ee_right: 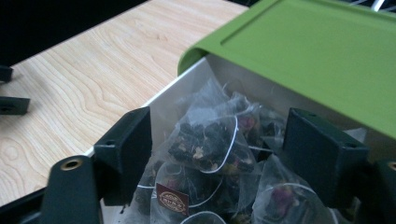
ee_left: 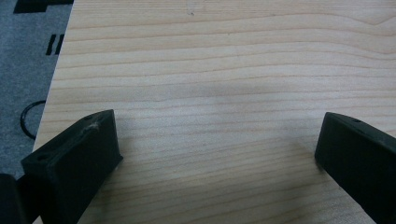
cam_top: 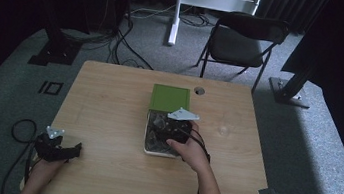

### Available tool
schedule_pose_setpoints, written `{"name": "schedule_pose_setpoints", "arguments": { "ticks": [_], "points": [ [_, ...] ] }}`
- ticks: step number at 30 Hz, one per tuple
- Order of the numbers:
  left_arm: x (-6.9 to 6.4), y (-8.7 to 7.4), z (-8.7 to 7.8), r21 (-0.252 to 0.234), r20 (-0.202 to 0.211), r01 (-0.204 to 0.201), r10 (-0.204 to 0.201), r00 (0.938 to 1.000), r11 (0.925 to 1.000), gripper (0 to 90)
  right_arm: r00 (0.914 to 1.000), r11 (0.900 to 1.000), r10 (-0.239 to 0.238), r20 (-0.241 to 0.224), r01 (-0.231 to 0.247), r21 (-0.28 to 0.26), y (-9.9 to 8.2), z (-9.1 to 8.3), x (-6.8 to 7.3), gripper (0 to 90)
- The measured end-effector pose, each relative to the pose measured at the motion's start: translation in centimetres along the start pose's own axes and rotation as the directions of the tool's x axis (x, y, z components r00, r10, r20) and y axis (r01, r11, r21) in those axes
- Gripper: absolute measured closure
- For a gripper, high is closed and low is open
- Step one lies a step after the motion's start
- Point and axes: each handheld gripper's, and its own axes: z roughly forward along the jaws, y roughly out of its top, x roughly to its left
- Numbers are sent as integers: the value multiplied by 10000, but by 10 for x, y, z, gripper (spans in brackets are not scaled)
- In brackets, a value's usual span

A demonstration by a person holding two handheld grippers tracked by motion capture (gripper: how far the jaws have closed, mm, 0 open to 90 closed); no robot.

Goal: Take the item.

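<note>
A white box [cam_top: 145, 146] of pyramid tea bags stands mid-table, its green lid [cam_top: 170, 98] slid back off the near half. In the right gripper view the green lid [ee_right: 317, 51] overhangs the box wall [ee_right: 180, 100]. My right gripper [cam_top: 171, 131] dips into the box. In its own view the right gripper [ee_right: 217, 149] is open, the jaws standing either side of one mesh tea bag [ee_right: 208, 140] without pressing on it. My left gripper [cam_top: 73, 150] rests at the table's near left edge. The left gripper [ee_left: 217, 149] is open over bare wood.
The wooden table [cam_top: 109, 99] has a cable hole [cam_top: 199, 90] behind the lid. A black folding chair [cam_top: 243, 41] and a white stand [cam_top: 176, 12] are beyond the far edge. Cables lie on the grey carpet [cam_top: 19, 130] at the left.
</note>
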Motion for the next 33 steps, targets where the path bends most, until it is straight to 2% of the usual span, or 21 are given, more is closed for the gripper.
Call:
{"name": "schedule_pose_setpoints", "arguments": {
  "ticks": [13,14,20,27,33],
  "points": [
    [0,0,0,14,-4,-8,8,10000,10000,3,9985,9990,252,494,-269,350,-3,15,8,377],
    [0,0,0,18,-3,-11,11,10000,10000,3,9978,9990,203,624,-228,396,-3,17,8,391],
    [0,0,0,17,-4,-12,12,10000,10000,3,9974,9980,274,665,-312,557,-5,21,10,513],
    [0,0,0,15,-3,-9,9,10000,10000,3,9982,9959,-189,565,138,891,-6,21,9,579],
    [0,0,0,18,-3,-10,10,10000,10000,3,9985,9945,-395,376,357,984,-7,21,9,658]
  ]
}}
